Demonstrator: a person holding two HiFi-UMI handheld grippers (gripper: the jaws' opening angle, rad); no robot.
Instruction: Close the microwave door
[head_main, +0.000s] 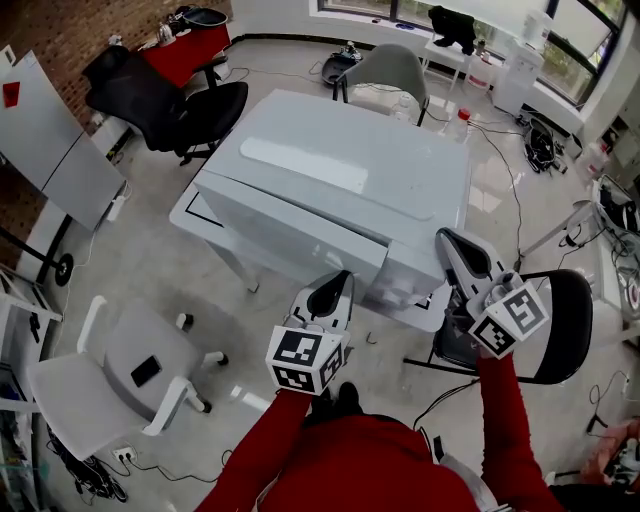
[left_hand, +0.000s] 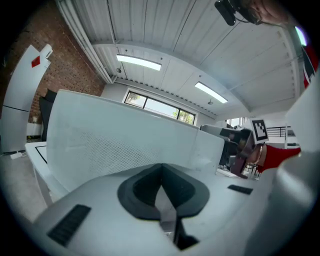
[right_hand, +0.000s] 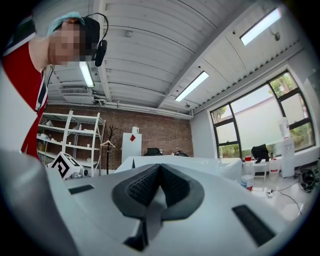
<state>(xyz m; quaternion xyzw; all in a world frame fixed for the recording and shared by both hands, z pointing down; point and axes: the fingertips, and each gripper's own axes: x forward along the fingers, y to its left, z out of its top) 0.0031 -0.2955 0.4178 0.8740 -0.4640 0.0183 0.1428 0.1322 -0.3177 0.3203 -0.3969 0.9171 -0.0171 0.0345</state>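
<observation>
The microwave (head_main: 340, 180) stands on a white table (head_main: 196, 212) in front of me. Its door (head_main: 285, 232) lies flat on the front; I cannot tell if it is fully latched. My left gripper (head_main: 338, 282) points at the door's lower right part, very near it, with jaws pressed together and nothing between them. My right gripper (head_main: 448, 240) is beside the right front corner, jaws also together and empty. Both red sleeves (head_main: 505, 420) reach forward.

An open office or lab workspace: a black swivel chair (head_main: 170, 100) and brick wall (head_main: 60, 35) left of the white table (head_main: 192, 212), windows (head_main: 585, 45) and loose floor cables (head_main: 541, 146) right of it
</observation>
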